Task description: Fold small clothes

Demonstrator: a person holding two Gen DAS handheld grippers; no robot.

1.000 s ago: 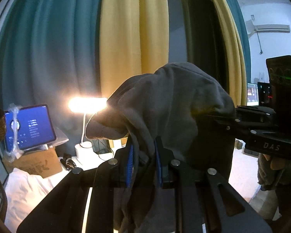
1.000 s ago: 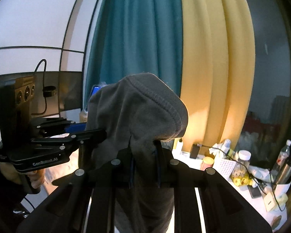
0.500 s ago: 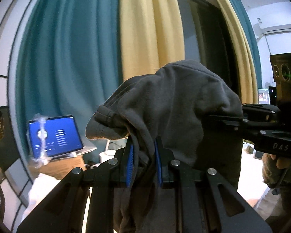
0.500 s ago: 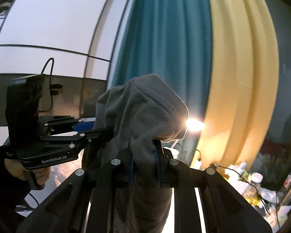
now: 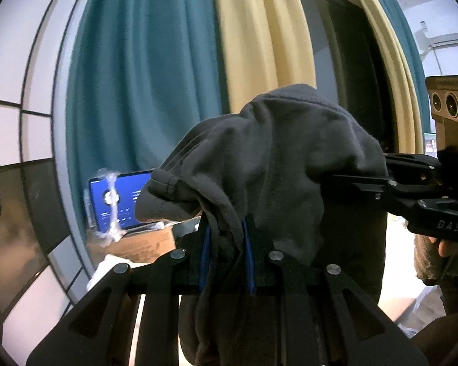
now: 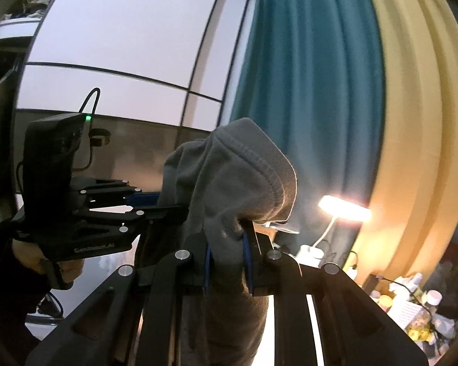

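Note:
A small dark grey garment (image 5: 278, 158) hangs in the air between both grippers. My left gripper (image 5: 226, 244) is shut on one bunched edge of it, and the cloth drapes over its jaws. My right gripper (image 6: 227, 259) is shut on another edge of the same garment (image 6: 238, 180). The right gripper also shows at the right of the left wrist view (image 5: 412, 189), and the left gripper at the left of the right wrist view (image 6: 107, 210). The two grippers are close together, side by side. The garment's lower part is hidden behind the gripper bodies.
Teal (image 5: 143, 91) and yellow (image 5: 259, 45) curtains hang behind. A lit tablet (image 5: 119, 201) stands on a cardboard box (image 5: 137, 244) at lower left. A glowing desk lamp (image 6: 345, 212) and a cluttered table of bottles (image 6: 412, 299) are at the right.
Both grippers have lifted and tilted upward with the garment; the background has slid down and to the right in both views. The grip on the cloth is unchanged.

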